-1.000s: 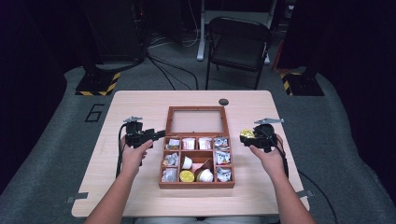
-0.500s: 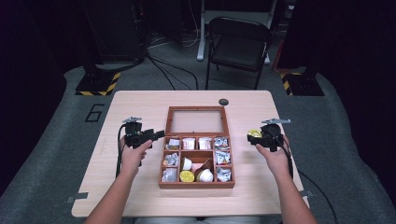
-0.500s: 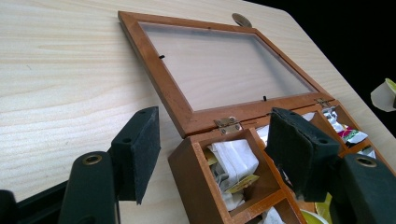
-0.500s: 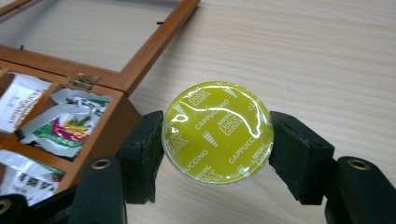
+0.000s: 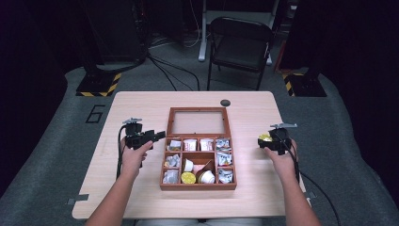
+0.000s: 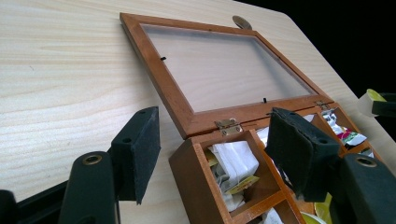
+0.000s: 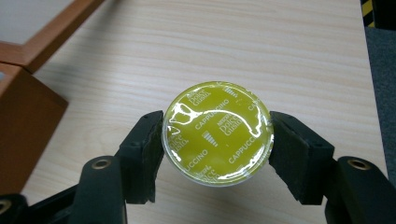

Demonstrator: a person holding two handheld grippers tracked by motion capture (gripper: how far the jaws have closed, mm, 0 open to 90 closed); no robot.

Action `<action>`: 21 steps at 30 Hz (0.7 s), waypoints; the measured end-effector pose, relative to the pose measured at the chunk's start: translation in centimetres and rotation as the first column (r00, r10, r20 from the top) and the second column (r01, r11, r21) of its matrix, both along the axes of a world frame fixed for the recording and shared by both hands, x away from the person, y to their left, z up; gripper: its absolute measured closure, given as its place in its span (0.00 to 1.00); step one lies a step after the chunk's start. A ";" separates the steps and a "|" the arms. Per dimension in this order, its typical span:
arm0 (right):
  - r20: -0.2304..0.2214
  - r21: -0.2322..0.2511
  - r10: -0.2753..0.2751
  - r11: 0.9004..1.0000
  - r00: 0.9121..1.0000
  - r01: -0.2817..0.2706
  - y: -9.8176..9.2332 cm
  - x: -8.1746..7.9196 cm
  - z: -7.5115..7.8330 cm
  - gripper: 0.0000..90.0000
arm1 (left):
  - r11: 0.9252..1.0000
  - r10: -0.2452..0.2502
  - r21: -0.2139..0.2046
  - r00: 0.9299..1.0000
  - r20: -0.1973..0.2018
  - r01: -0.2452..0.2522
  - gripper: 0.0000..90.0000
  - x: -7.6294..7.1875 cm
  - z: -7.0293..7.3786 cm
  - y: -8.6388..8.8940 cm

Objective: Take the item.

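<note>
Right gripper [image 7: 217, 140], clamping the capsule [image 7: 217, 133], has shifted toward 3 o'clock; lower it level. Left gripper [image 6: 212, 154] hangs open.

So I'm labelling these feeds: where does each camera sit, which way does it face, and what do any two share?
High view: above the person's side, looking forward and down on the table; both forearms, left gripper, right gripper.
Left gripper view: rides the left gripper, facing the wooden box; own jaws apart.
Right gripper view: rides the right gripper, looking down; jaws clamp the yellow capsule.
Shared: the box's open lid.
</note>
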State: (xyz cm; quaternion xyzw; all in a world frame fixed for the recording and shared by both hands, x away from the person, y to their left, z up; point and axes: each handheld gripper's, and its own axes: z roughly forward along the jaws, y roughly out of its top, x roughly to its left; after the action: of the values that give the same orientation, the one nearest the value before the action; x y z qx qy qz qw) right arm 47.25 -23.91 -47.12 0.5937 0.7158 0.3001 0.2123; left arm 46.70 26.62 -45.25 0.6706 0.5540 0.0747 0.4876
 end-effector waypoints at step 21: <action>-0.025 -0.020 -0.057 0.998 0.998 0.057 -1.4 0.3 -2.1 0.40 | 1.000 0.000 -0.005 1.000 -0.006 0.000 0.39 0.0 -0.1 0.1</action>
State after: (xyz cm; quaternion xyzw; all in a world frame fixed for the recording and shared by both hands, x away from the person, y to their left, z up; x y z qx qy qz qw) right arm 47.57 -25.30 -49.25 0.6156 0.7041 0.2795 0.2173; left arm 46.71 26.70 -45.31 0.6696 0.5557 0.0714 0.4875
